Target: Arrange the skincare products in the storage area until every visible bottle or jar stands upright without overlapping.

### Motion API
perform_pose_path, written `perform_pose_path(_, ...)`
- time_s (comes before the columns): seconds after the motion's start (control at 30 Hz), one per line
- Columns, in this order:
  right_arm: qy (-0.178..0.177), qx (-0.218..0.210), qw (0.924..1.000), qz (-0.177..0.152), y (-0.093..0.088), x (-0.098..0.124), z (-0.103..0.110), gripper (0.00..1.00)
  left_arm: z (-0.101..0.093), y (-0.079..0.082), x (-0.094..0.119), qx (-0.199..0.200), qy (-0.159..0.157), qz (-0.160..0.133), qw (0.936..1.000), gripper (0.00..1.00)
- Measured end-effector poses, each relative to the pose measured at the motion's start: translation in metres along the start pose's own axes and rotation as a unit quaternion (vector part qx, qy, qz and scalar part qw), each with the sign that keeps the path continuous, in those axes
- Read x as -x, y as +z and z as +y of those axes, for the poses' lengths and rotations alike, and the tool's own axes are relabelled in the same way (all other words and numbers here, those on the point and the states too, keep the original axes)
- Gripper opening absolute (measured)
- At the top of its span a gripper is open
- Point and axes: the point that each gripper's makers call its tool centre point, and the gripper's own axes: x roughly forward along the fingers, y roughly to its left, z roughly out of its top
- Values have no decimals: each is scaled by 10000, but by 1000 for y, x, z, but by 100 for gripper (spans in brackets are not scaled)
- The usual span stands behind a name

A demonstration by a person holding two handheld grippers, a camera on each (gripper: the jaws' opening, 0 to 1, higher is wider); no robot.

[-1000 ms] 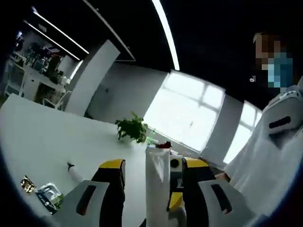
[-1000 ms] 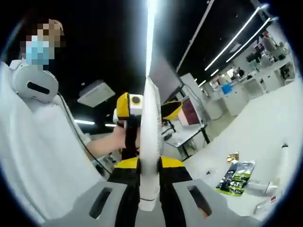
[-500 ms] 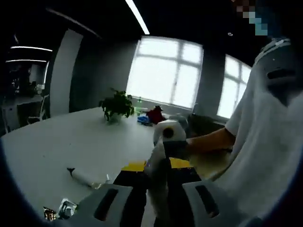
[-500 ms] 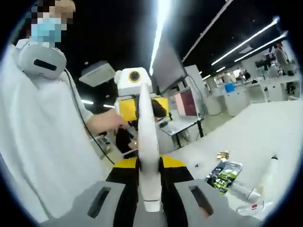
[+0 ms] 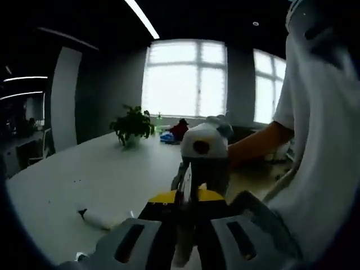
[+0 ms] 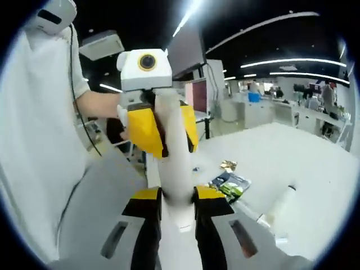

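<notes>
A white squeeze tube (image 6: 173, 154) is held in the air between both grippers. My right gripper (image 6: 179, 196) is shut on its near end, the yellow-tipped jaws pressed against its sides. My left gripper (image 6: 164, 136) comes in from above with its yellow jaws clamped on the tube's far end. In the left gripper view that same tube (image 5: 183, 181) appears edge-on between the shut jaws of my left gripper (image 5: 190, 198), with the right gripper (image 5: 202, 160) facing me just beyond. Another white tube (image 6: 281, 205) with a dark cap lies flat on the white table (image 6: 304, 163).
A green sachet (image 6: 228, 184) and a small gold packet (image 6: 228, 166) lie on the table beside the lying tube (image 5: 101, 218). A potted plant (image 5: 132, 125) and small coloured items stand at the table's far end. A person in a white shirt (image 5: 320, 146) stands close by.
My left gripper's jaws, open around the tube one second ago, have shut on it. Both views swung down toward the table, and the two grippers drew closer together.
</notes>
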Motion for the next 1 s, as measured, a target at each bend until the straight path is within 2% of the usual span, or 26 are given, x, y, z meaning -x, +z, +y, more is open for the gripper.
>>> perform_pose_path(0.17,-202,209,9984,479,-22,0,-15,19,7,-18,-15,39,-122,11,9999,8)
perform_pose_path(0.37,-231,254,9952,921,-50,4,-31,18,12,-37,-37,221,-291,59,9993,8)
perform_pose_path(0.67,-361,121,9921,1193,-76,7,-65,18,38,-55,-63,470,-378,128,9981,8)
perform_pose_path(0.97,-367,131,9902,1343,-86,5,-96,18,70,-64,-75,653,-385,89,9971,8)
perform_pose_path(1.0,-351,132,9908,1300,-84,5,-101,18,76,-62,-74,729,-346,14,9967,8)
